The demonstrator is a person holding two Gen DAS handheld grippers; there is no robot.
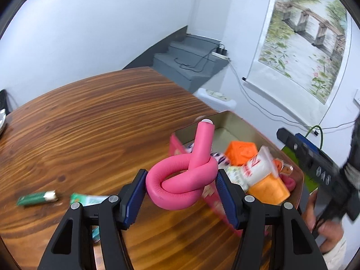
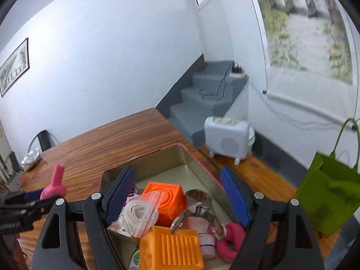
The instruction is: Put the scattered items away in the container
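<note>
Two blue ribbed pads of the left gripper [image 1: 181, 189] clench a knotted pink foam tube [image 1: 181, 181], smooth and soft, held above the wood-grain table [image 1: 90, 121] just left of the metal tin [image 2: 180, 157] with pink rim. Right gripper [image 2: 177, 196] hangs released over the tin's crowded near half: orange ridged blocks [image 2: 172, 247], zip bag [image 2: 141, 213]; far half bare. Green wrapper [image 1: 36, 198] and mint packet [image 1: 88, 199] lie loose, with broad table beyond.

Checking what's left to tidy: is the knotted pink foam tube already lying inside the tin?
No. The knotted pink foam tube is held between the left gripper fingers, beside the tin, above the table.
</note>
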